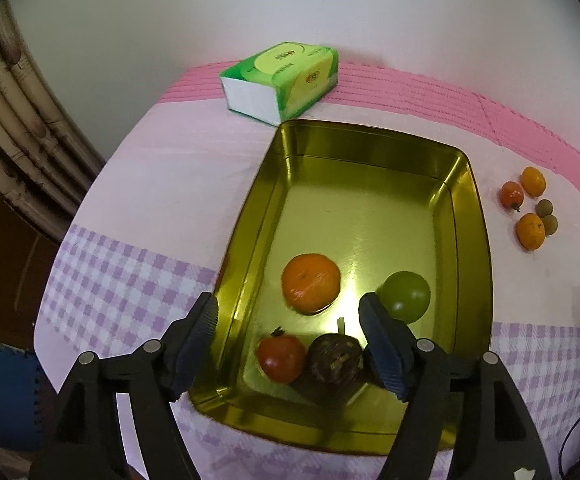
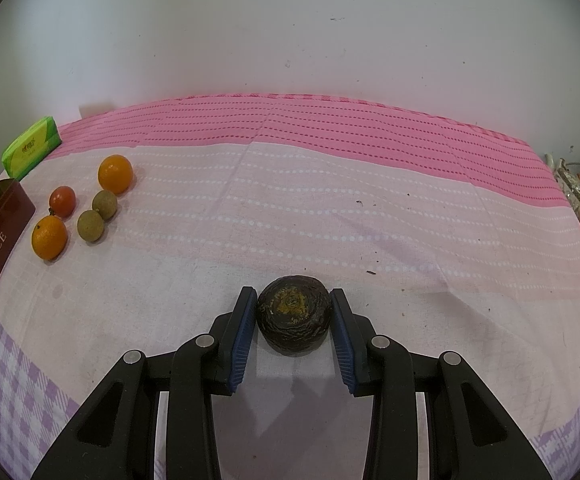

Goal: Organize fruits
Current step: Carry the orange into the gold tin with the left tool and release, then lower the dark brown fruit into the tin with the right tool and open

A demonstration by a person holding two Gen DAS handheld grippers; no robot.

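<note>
I am holding the left tool (image 1: 290, 344) apart and empty over the near end of the gold tin (image 1: 474, 216), where an orange (image 1: 310, 282), green fruit (image 1: 406, 295), tomato (image 1: 281, 357) and dark wrinkled fruit (image 1: 334, 357) are lying. More small fruit (image 2: 85, 204) is waiting near the bench's left edge. My right tool (image 2: 294, 334) is clamping the dark round fruit (image 2: 294, 312) near the bench's front edge, pads at its widest sides. I am judging it light, leathery and rough, so unlikely to slip, but crushable.
</note>
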